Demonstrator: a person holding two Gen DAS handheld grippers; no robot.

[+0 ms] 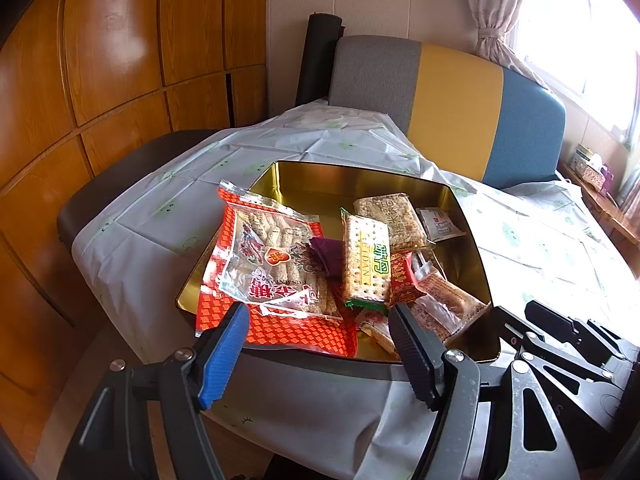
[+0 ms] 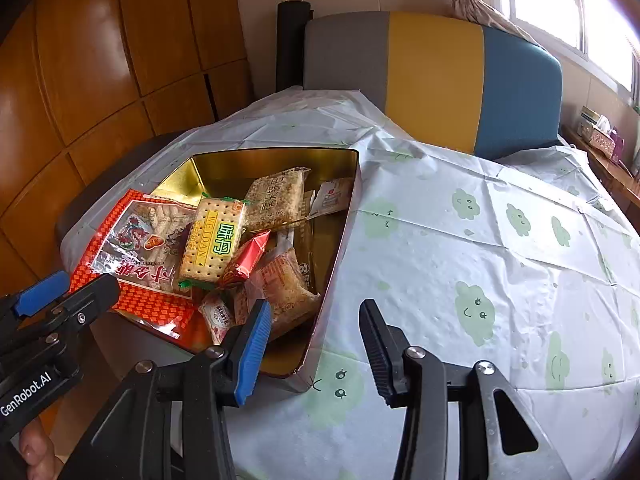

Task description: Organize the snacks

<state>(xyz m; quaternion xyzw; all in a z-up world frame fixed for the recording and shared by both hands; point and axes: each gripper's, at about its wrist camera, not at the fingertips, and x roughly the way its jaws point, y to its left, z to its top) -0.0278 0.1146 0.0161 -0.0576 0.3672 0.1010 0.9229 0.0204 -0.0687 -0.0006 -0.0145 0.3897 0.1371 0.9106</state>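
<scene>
Hovering at the near edge of the gold tin [image 1: 472, 240], I keep my left gripper [image 1: 320, 332] spread wide and empty, my right gripper [image 2: 316, 328] parted less and also holding nothing, poised over the tablecloth [image 2: 500, 240] just right of the tin. The snacks are heaped inside. I judge tidying comes next: I should take the red patterned bag [image 1: 276, 264], which overhangs the left rim, by its near edge, pinching the film, not the sticks. The cracker pack [image 2: 212, 236] reads WEIDAN; the left gripper's body reads GenRobot.AI.
</scene>
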